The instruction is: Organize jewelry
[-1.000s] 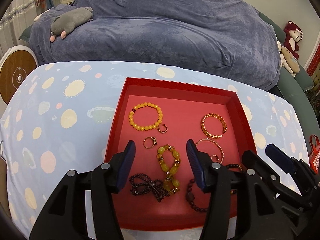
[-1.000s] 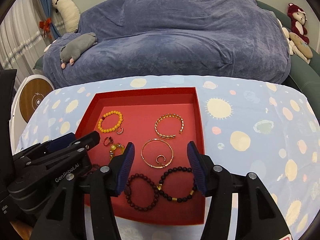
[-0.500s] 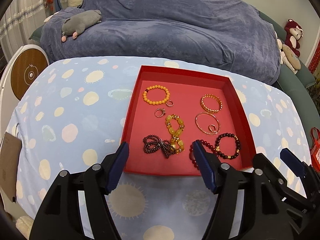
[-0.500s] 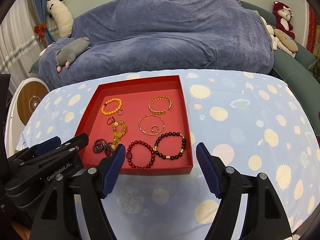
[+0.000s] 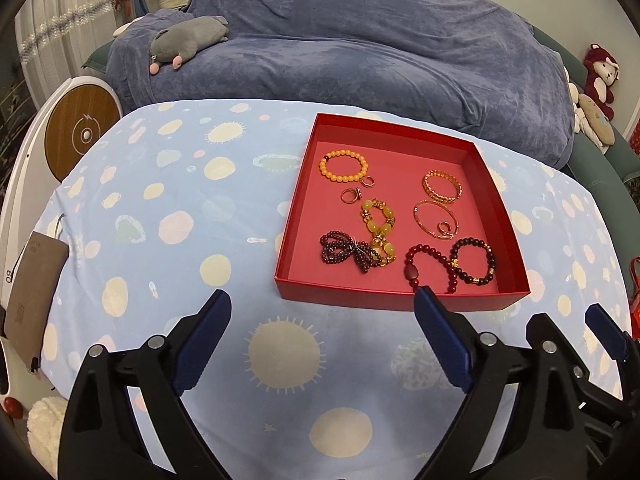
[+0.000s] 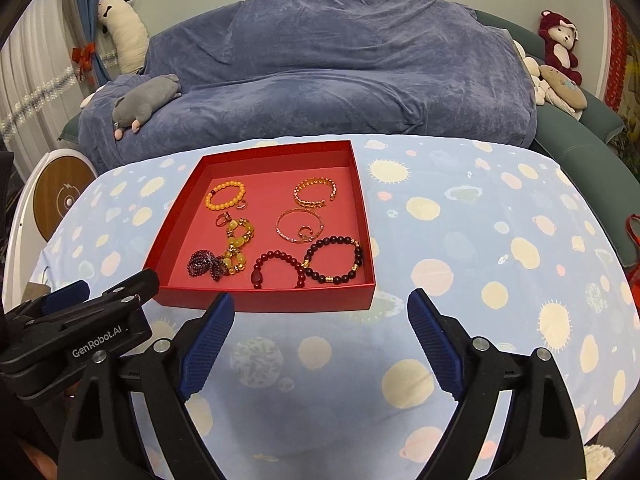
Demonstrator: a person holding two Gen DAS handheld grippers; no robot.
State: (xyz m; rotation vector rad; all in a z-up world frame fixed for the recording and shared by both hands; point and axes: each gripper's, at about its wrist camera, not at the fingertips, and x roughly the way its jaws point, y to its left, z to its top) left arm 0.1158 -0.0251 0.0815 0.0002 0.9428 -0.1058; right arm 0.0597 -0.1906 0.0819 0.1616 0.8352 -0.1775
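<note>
On the table sits one red tray (image 5: 502,200), square and shallow with upright walls, and all the jewelry lies inside it. I count seven bracelets and what look like three small rings, though the rings are tiny and hard to be sure of. Along the far side lie an orange bead bracelet (image 5: 343,166) and a gold cuff (image 5: 442,187). In the middle lie a chunky yellow bracelet (image 5: 379,229), twisted into a figure eight, and a thin rose-gold bangle (image 5: 435,217) with a ring (image 5: 444,226) inside its loop. Nearest the grippers lie a tangled purple bead strand (image 5: 347,249), touching the yellow one, a red bead bracelet (image 5: 430,266) and a dark bead bracelet (image 5: 476,260) with gold spacers; these last two touch. Two more rings (image 5: 350,195) rest just beside the orange beads.

A pale blue cloth (image 5: 160,216) printed with cream suns and planets covers the table. Behind it stands a sofa under a plush blue throw (image 6: 320,80), with a grey soft toy (image 6: 146,100) on it and a red one (image 6: 560,46) at the far right. A round wooden disc (image 5: 80,136) in a white frame stands at the left.

Both grippers hover short of the tray, over bare cloth. The left gripper (image 5: 322,308) and the right gripper (image 6: 320,304) are each spreading their ribbed blue pads (image 6: 208,340) wider, with nothing between them.
</note>
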